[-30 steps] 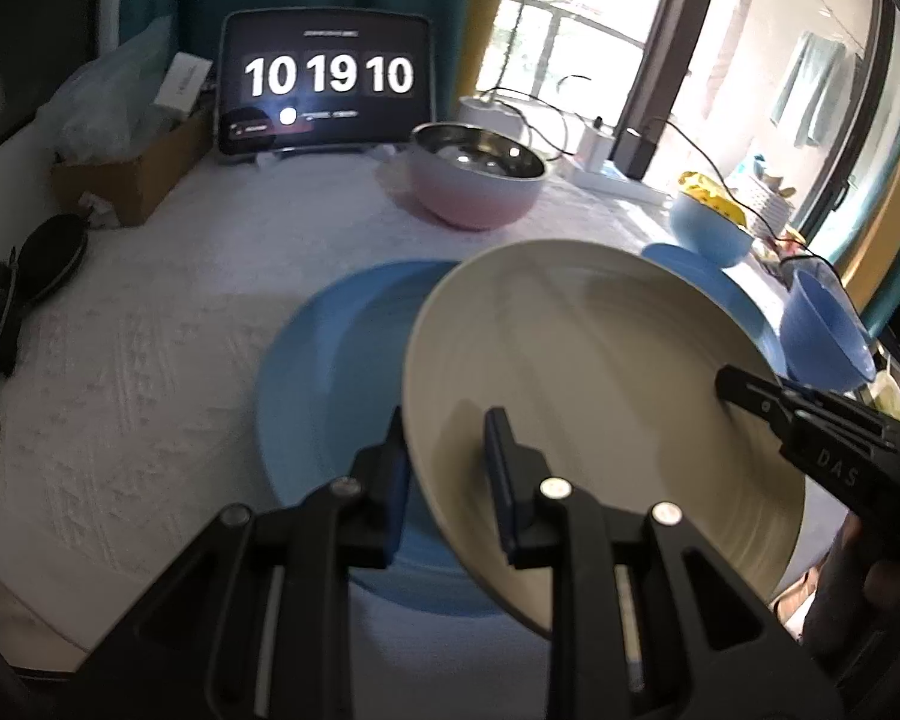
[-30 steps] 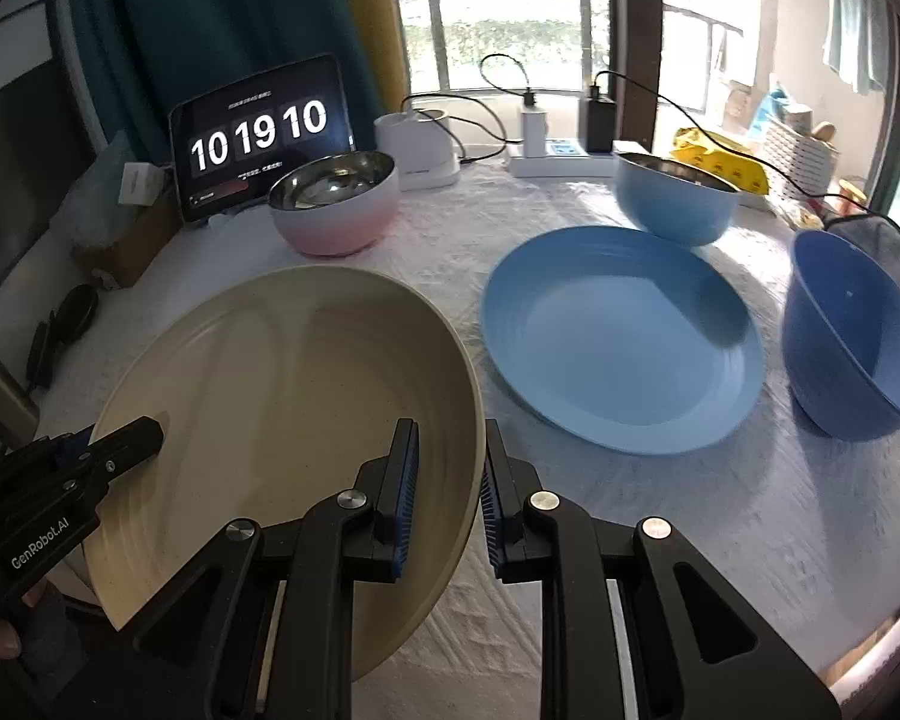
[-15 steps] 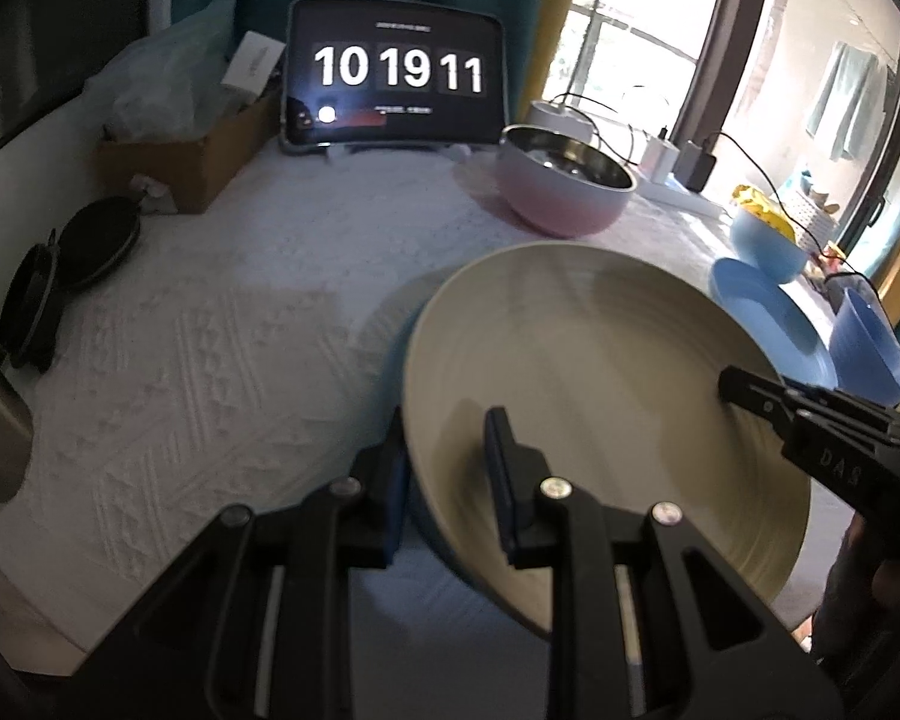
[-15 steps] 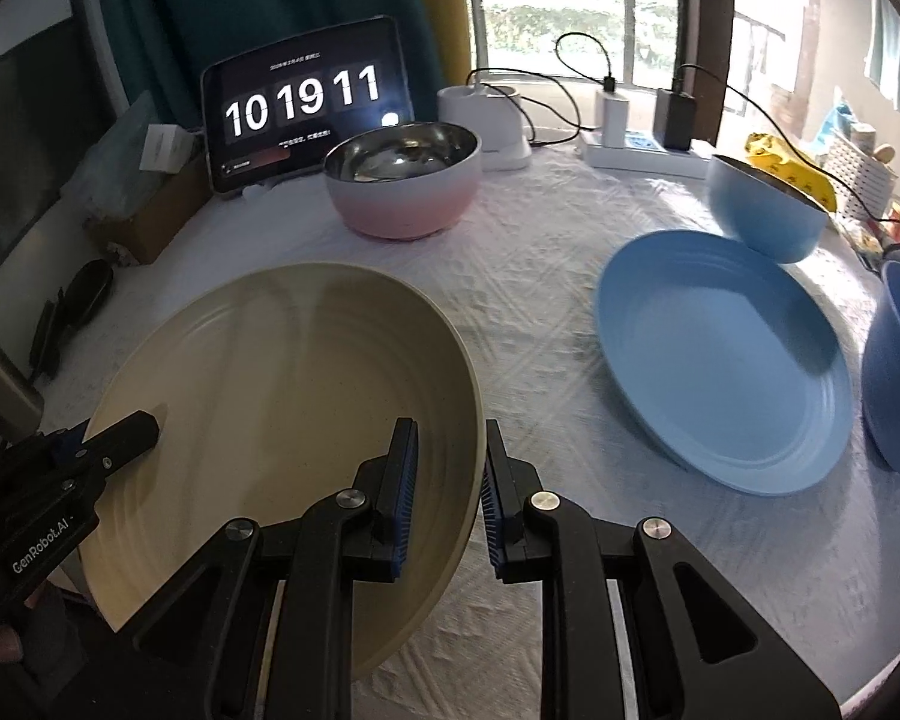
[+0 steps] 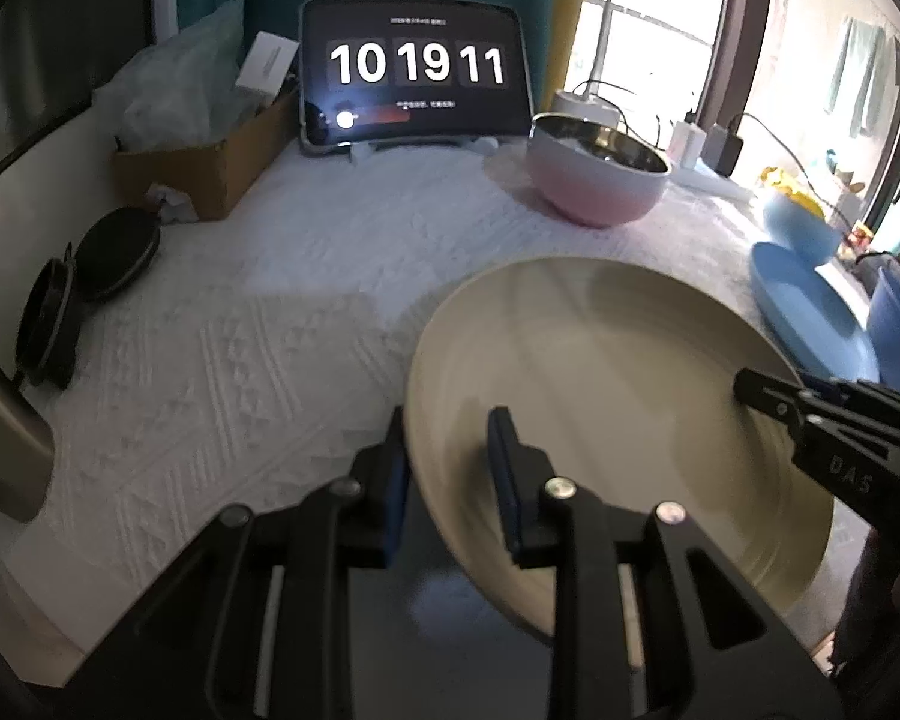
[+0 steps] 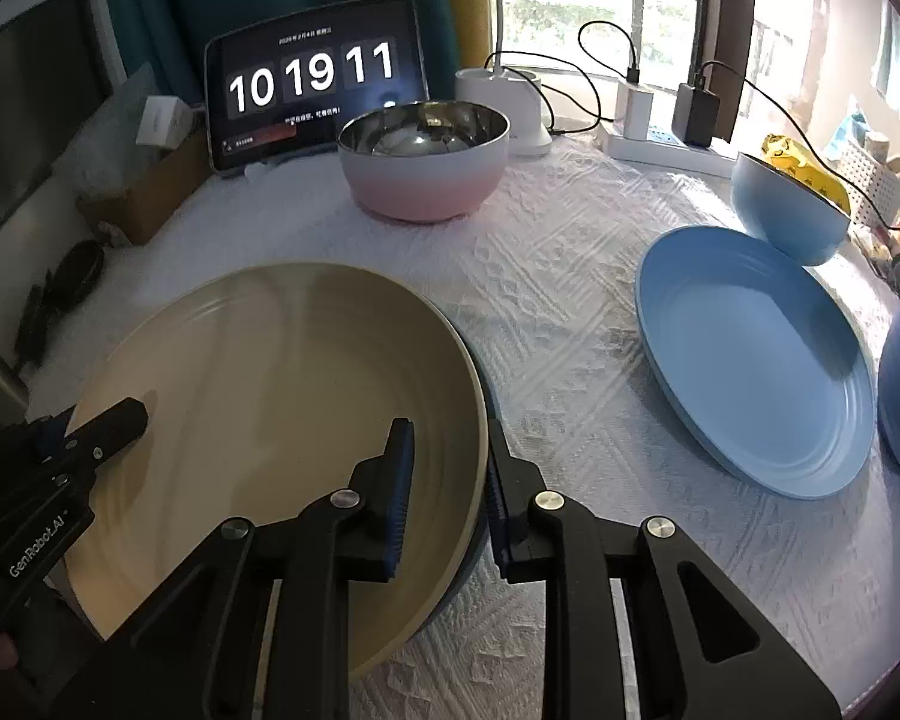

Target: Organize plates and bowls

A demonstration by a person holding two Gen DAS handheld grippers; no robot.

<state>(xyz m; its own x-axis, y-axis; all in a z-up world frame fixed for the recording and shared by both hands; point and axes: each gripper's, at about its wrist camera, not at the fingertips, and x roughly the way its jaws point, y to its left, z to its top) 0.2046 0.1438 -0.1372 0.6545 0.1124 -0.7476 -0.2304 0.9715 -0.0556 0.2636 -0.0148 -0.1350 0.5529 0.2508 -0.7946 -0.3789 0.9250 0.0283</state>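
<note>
Between the fingers of the left gripper (image 5: 447, 420) sits the near-left rim of the beige plate (image 5: 600, 390). These jaws have just been opening slightly; whether the pads press the rim cannot be told. Ahead of the tool stand the pink bowl (image 5: 594, 192) and the tablet (image 5: 414, 72) on the white tablecloth (image 5: 270, 312)

In the right wrist view, the right gripper (image 6: 447, 426) is closed on the plate's right rim, one finger inside and one outside. A blue edge (image 6: 457, 585) shows just under that rim. To the right of the tool lies the blue plate (image 6: 750, 354), with the blue bowl (image 6: 786, 216) beyond it
</note>
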